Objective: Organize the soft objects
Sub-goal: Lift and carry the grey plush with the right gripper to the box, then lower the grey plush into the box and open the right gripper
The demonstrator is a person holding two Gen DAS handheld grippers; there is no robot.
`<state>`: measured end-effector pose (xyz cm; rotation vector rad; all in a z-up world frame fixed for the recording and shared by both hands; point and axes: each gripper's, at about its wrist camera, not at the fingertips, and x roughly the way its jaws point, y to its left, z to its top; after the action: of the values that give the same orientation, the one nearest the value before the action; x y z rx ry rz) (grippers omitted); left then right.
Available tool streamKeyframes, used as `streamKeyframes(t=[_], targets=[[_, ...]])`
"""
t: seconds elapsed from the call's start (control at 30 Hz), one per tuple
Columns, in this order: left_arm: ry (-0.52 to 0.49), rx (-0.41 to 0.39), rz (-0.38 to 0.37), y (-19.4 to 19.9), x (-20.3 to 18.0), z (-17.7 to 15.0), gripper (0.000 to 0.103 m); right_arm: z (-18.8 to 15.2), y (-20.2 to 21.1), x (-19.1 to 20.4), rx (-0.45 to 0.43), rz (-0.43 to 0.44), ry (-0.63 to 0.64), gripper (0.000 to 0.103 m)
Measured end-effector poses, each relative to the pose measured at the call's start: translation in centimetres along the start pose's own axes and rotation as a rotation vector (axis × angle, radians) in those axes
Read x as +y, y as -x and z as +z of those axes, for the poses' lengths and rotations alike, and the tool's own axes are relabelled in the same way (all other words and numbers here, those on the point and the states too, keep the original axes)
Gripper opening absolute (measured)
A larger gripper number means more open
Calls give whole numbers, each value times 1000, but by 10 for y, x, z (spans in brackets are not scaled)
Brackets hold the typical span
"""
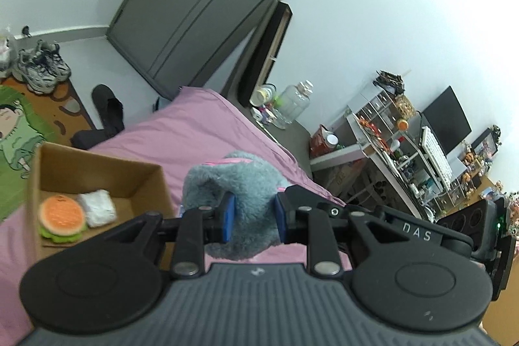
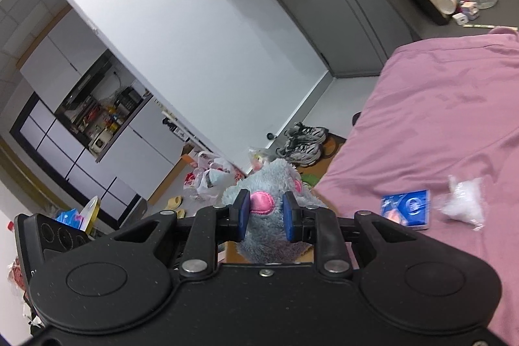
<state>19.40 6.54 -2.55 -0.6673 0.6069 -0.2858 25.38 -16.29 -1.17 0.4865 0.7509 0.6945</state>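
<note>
A grey-blue plush toy (image 1: 236,184) with pink patches is held by both grippers above the pink bed. My left gripper (image 1: 253,218) is shut on its fluffy body. My right gripper (image 2: 266,215) is shut on the same plush toy (image 2: 269,184), by a pink patch. A cardboard box (image 1: 142,180) sits on the bed at the left. It holds a plush burger (image 1: 61,218) and a white soft bundle (image 1: 97,207). A blue packet (image 2: 407,208) and a white plastic-wrapped item (image 2: 462,205) lie on the bed (image 2: 438,119) in the right wrist view.
Sneakers (image 1: 40,65) and a green cartoon mat (image 1: 16,132) are on the floor to the left. A grey door (image 1: 201,8) stands behind the bed. A bedside surface holds a clear jar (image 1: 293,101). Cluttered shelves and a monitor (image 1: 446,117) are at the right.
</note>
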Motion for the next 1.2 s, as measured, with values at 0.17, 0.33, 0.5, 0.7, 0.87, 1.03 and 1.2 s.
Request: streamKeyframes(t=[0.17, 0.33, 0.5, 0.7, 0.87, 1.03, 1.2], targets=[[13, -7, 25, 14, 21, 2, 24, -9, -17, 13, 20, 12, 5, 22], [28, -2, 51, 21, 41, 1, 24, -20, -35, 19, 49, 11, -1, 23], [58, 12, 61, 21, 64, -3, 24, -28, -48, 23, 79, -8, 9, 24], [100, 39, 77, 11, 85, -10, 24, -38, -60, 21, 130, -41, 21, 25], [89, 68, 111, 3, 92, -18, 24, -45, -66, 18, 171, -66, 38, 25], [61, 105, 148, -7, 92, -24, 24, -47, -68, 19, 186, -114, 52, 26], [31, 134, 168, -17, 85, -29, 24, -46, -65, 29, 173, -109, 94, 29]])
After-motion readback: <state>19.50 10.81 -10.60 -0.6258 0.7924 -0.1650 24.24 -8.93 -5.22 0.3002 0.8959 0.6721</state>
